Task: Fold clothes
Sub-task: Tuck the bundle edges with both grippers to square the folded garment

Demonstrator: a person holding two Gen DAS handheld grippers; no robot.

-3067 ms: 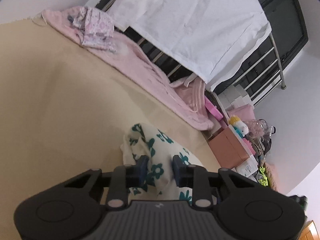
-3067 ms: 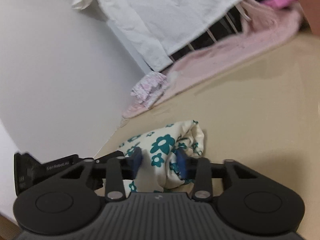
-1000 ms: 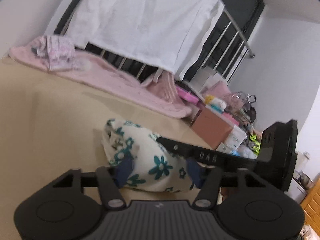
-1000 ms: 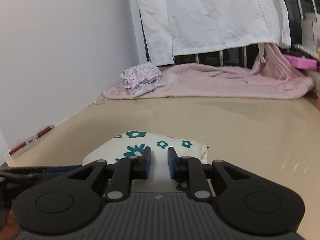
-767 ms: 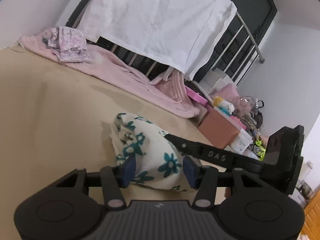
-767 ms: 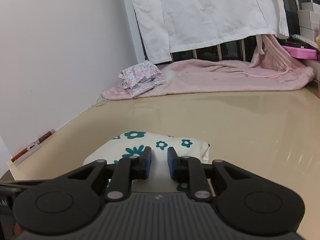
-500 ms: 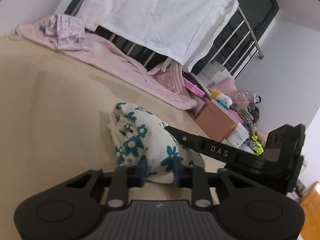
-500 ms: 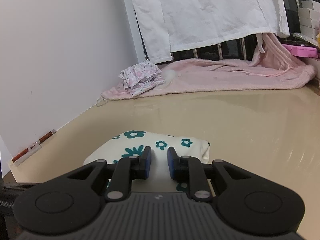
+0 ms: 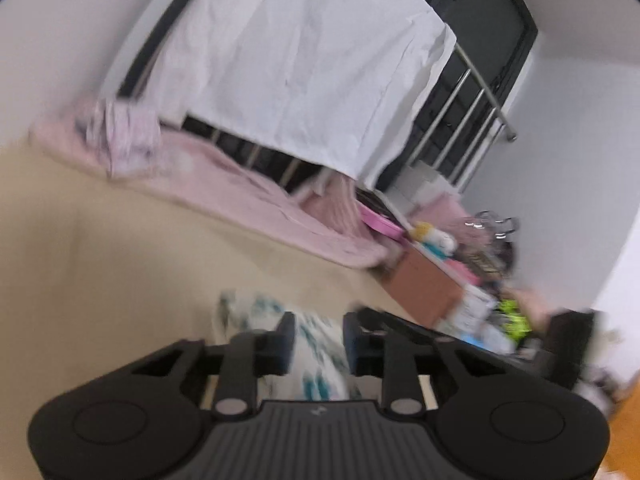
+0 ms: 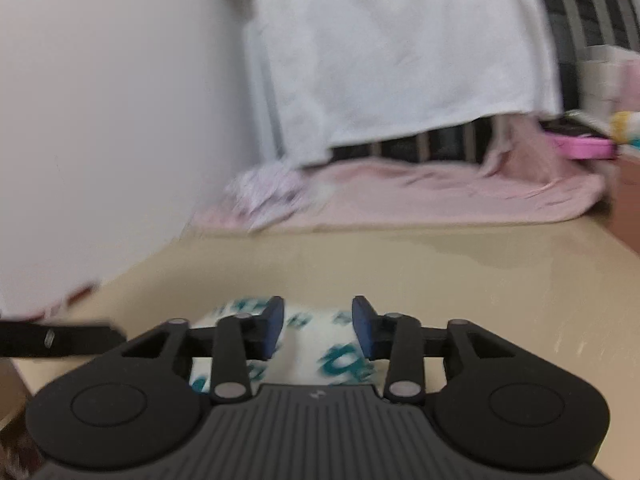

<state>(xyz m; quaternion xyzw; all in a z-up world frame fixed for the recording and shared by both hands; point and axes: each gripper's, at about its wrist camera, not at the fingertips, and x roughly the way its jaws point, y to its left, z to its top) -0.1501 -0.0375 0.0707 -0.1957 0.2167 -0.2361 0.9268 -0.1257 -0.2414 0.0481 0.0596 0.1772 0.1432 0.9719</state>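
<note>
A folded cream garment with teal flowers [image 9: 248, 312] lies on the beige surface [image 9: 120, 260] near its front edge. My left gripper [image 9: 319, 338] is shut on the garment's near end, with cloth bunched between the blue pads. The right wrist view shows the same garment [image 10: 340, 360] below and between the fingers of my right gripper [image 10: 318, 328], which stands open just above it. The right gripper's body [image 9: 480, 344] shows as a black bar at the right of the left wrist view. Both views are motion-blurred.
A pink blanket [image 10: 440, 196] runs along the far edge, with a small folded patterned cloth [image 10: 264, 192] on its left end. A white sheet [image 9: 300, 72] hangs over a metal rail behind. A brown box [image 9: 424, 284] and clutter stand at the right. A wall bounds the left.
My left gripper has narrowed from wide open onto the floral garment. My right gripper, nearly shut half a second ago, has opened. Both cameras have swung, blurring the views.
</note>
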